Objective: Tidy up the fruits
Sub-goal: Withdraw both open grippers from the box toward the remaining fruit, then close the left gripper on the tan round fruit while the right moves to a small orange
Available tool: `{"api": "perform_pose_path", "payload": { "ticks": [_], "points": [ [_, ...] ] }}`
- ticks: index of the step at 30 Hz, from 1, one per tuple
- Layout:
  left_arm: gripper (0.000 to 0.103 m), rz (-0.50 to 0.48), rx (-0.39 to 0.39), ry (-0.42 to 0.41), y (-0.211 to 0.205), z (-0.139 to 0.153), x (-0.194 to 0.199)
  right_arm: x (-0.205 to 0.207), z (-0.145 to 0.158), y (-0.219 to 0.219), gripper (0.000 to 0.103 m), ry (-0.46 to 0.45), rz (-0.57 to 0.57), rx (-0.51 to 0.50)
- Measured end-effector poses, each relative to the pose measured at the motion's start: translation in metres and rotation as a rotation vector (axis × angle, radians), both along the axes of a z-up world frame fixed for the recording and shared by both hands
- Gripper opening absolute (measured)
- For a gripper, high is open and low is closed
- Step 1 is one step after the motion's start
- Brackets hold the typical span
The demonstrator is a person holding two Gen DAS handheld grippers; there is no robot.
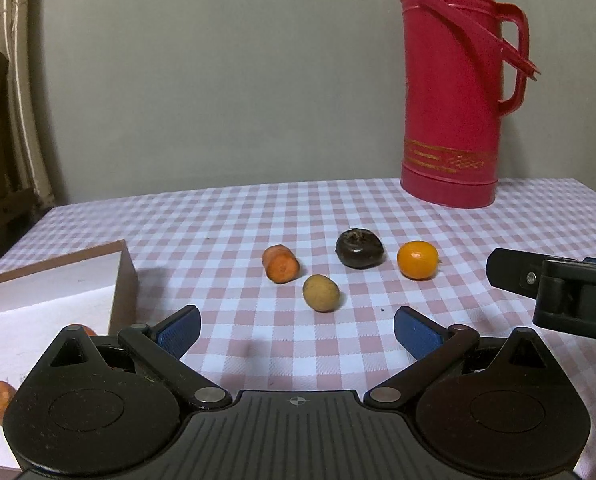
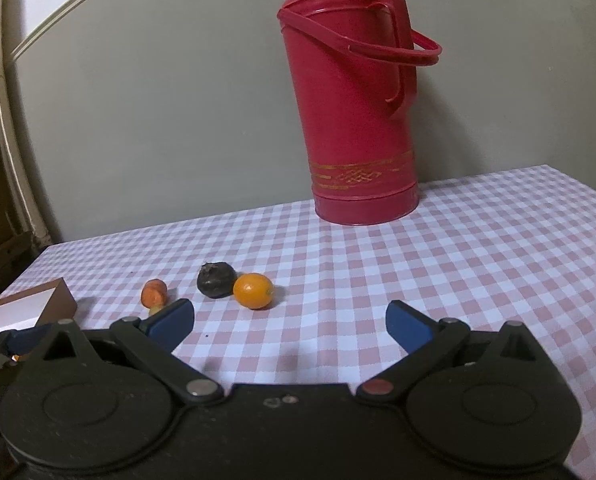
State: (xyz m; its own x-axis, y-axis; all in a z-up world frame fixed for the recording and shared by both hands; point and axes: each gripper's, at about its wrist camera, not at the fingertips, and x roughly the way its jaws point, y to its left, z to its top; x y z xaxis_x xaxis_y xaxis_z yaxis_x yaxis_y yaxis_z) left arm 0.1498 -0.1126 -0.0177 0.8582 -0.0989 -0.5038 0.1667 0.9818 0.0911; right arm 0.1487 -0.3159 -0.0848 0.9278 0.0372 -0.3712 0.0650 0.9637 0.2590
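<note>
Left wrist view has your left tongs (image 1: 297, 330) spread wide with nothing between the blue pads, hovering low over the checkered desk (image 1: 226, 224). Dead ahead and a touch right of centre sits the little tan fruit (image 1: 321, 293), closest of the bunch. Just behind it to the left is the carrot chunk (image 1: 281, 263), cut face toward you, its long axis running back and left. Further back right are the dark round fruit (image 1: 359, 248) and the orange fruit (image 1: 417, 259), near each other but apart. The box (image 1: 58, 280) is off to your left with a couple of orange pieces already in it, so I'd guess that's where things are going.

From the right wrist, your right tongs (image 2: 290, 322) are released too, also holding nothing. Over there the orange fruit (image 2: 253, 291) and dark one (image 2: 215, 279) sit ahead and left of the gap, looking like they touch from that angle. The red thermos (image 2: 354, 120) stands at the back, well clear.

My read: the left hand is nearer the tan fruit and lined up with it, so go nearly straight forward. It's roundish, so grip angle shouldn't matter much; just watch it doesn't roll into the carrot.
</note>
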Motion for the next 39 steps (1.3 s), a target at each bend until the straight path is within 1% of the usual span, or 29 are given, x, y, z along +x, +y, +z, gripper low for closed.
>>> {"api": "perform_pose_path", "payload": {
  "ticks": [9,15,17,25,26,28,35,37,39],
  "points": [
    [0.103,0.018,-0.011,0.031,-0.001,-0.006,0.017,0.017,-0.003,-0.001,0.095,0.020,0.001,0.018],
    [0.103,0.022,-0.019,0.048,-0.004,-0.011,0.026,0.028,-0.004,0.005,0.093,0.027,0.012,0.001],
    [0.103,0.022,-0.021,0.049,-0.004,-0.011,0.028,0.032,-0.004,0.007,0.091,0.028,0.019,-0.010],
    [0.102,0.027,-0.035,0.055,-0.005,-0.012,0.037,0.047,-0.005,0.009,0.088,0.042,0.031,-0.011],
    [0.102,0.027,-0.038,0.059,-0.005,-0.012,0.038,0.048,-0.005,0.009,0.086,0.045,0.033,-0.009],
    [0.095,0.026,-0.040,0.066,-0.005,-0.013,0.040,0.050,-0.006,0.010,0.083,0.050,0.041,-0.007],
    [0.093,0.026,-0.050,0.082,-0.005,-0.016,0.046,0.057,-0.006,0.016,0.080,0.055,0.055,-0.005],
    [0.084,0.020,-0.051,0.084,-0.007,-0.016,0.048,0.061,-0.006,0.016,0.077,0.060,0.059,-0.005],
    [0.083,0.016,-0.057,0.094,-0.008,-0.018,0.051,0.067,-0.007,0.014,0.075,0.069,0.058,0.000]
  ]
}}
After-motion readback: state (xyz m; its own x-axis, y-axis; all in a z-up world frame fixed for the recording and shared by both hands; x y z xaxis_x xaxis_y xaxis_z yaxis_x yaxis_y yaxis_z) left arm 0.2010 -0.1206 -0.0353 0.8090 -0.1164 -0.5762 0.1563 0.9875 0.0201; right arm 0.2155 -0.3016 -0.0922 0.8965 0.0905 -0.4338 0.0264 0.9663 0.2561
